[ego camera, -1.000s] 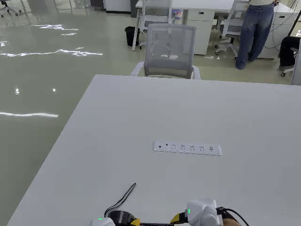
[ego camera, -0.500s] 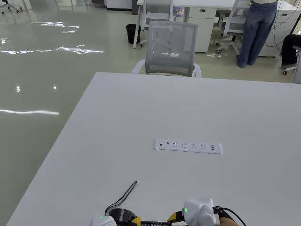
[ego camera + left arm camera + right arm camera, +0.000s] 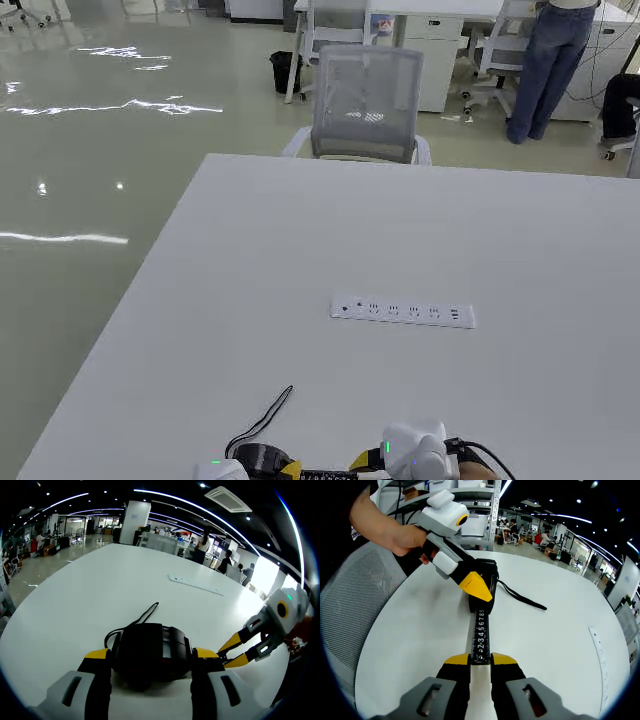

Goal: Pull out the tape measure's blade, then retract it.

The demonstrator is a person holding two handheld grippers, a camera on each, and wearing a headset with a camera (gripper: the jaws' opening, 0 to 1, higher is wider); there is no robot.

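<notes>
- Right gripper (image 3: 480,659) has edged closer to the tape measure (image 3: 150,650) (short blade (image 3: 480,630) out).
- Its jaws, almost together, pinch the blade tip.
- Left gripper (image 3: 151,656), jaws wide, clamps the tape measure on the table (image 3: 400,230).

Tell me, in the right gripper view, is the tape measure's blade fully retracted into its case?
No, a numbered stretch of blade runs out of the black case to the right gripper, which is shut on its end.
</notes>
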